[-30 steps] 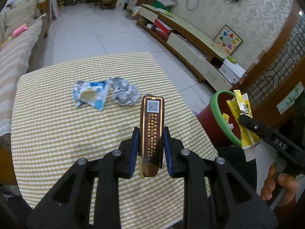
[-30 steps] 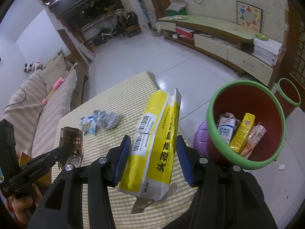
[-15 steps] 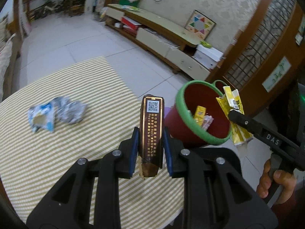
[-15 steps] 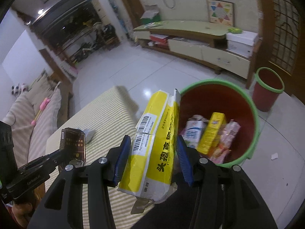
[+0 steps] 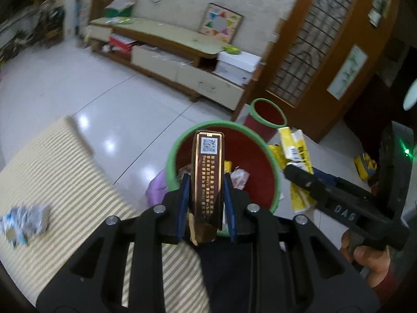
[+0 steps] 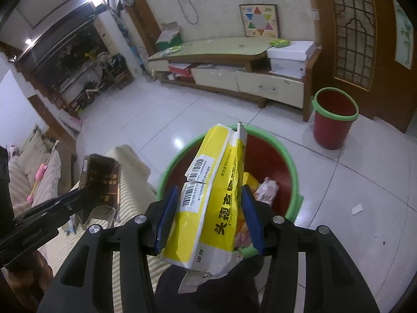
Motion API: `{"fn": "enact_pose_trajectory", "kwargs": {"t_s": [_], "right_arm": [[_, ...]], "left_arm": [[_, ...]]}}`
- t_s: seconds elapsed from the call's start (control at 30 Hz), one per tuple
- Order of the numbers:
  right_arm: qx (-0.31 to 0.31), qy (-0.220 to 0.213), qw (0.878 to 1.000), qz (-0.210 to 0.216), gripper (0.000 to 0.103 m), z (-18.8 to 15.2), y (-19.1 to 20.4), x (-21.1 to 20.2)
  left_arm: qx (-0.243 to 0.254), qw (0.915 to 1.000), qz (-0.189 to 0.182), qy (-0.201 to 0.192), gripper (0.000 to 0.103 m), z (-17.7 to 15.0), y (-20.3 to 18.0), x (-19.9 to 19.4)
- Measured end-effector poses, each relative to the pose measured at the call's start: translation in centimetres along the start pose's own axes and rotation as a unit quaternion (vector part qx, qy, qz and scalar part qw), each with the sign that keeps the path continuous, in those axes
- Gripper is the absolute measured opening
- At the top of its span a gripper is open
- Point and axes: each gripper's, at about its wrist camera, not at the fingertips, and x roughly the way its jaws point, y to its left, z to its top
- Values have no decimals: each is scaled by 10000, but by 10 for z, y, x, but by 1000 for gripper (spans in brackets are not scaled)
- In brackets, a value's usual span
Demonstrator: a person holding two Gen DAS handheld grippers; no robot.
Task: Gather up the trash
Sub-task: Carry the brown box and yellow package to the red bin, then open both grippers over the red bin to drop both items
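Both claws are loaded and both have swung off the table toward the bin! The left claw is clamped on the brown box, a slim dark-gold carton standing upright between the blue pads, and in the left wrist view it now lines up right over the mouth of the red bin with the green rim. A second ago that same box hung above the striped cloth; now the table has slid away to the lower left. The right claw is gripping the yellow packet, torn and crumpled at its lower end, and it too is poised over the bin, where a moment back the bin sat off to its right. Cartons and wrappers already lie at the bottom of that bin.

What does that mean? My read: the carry is done and the drop is the step in hand. Both pieces look ready to fall straight in once the jaws part. The yellow packet is long and floppy, so it could catch on the rim.

Not finished, though! A crumpled wrapper sits near the table's left edge, blurred, waiting for another trip. A second, smaller red bin stands well apart on the floor by the cabinet.
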Motion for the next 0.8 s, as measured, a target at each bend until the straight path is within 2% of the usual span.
{"fn": "enact_pose_trajectory", "kwargs": {"t_s": [0.13,0.2,0.27,0.3,0.37,0.47,0.6,0.7,0.8], "right_arm": [[-8,-11,10000,-95,48,5,-10,9],[-29,29,9999,-117,49,6,-14,17],[-48,103,9998,-133,52,7,-15,25],[-47,108,9998,-146,54,7,-16,27],[-36,44,9998,-215,69,7,-15,28],[-64,30,9997,-226,72,5,-9,29],[-104,124,9998,-97,72,1,5,32],[-203,212,9996,46,75,-3,24,35],[-482,372,9979,213,76,-10,55,43]], "left_arm": [[152,9997,-174,21,24,12,-16,19],[189,9996,-217,12,31,17,-17,27],[191,9996,-168,-88,73,20,-16,30],[167,9996,-139,-160,76,21,-15,30],[66,9996,-145,-217,76,22,-9,28],[-38,9997,15,-223,77,15,6,21],[-351,9972,591,-284,83,-11,55,-3],[-794,9901,1138,-196,83,-33,111,-27],[-1391,9748,1739,-131,83,-63,177,-60]]}}
